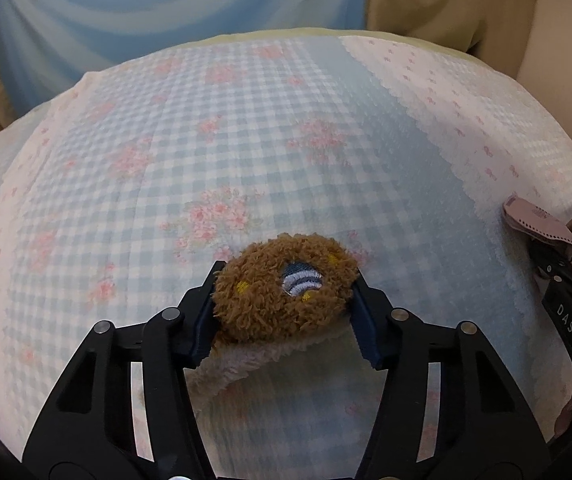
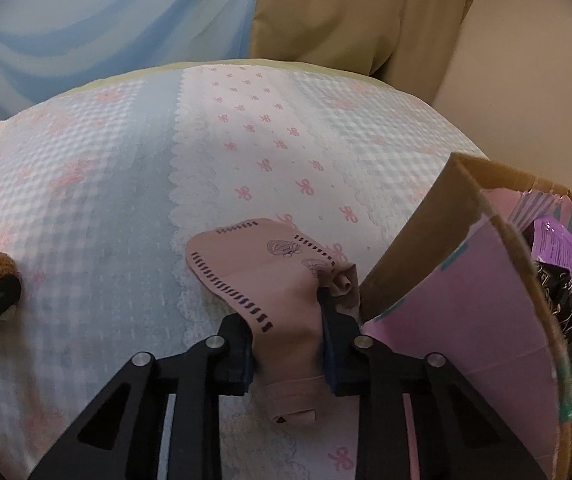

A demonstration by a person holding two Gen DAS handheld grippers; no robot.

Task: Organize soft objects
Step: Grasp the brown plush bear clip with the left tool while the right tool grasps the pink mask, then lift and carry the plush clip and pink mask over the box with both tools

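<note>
My left gripper (image 1: pixel 286 300) is closed around a brown fluffy soft toy (image 1: pixel 282 284), which has a small blue and white striped patch; a cream fluffy part hangs under it. I hold it just above the bed cover (image 1: pixel 206 140), which is blue checked with pink flowers.

My right gripper (image 2: pixel 286 336) is closed on a pink cloth (image 2: pixel 254 280) with black dashes on the edges and small printed drawings. The cloth hangs down over the bed cover. In the left wrist view it is at 3 o'clock.

At 3 o'clock in the right wrist view a cardboard box (image 2: pixel 414 232) stands, touching the pink cloth or just beside it. Inside I see a pink inner wall, a purple printed packet (image 2: pixel 566 256) and something black with a pattern (image 2: pixel 558 296) that I cannot tell.
</note>
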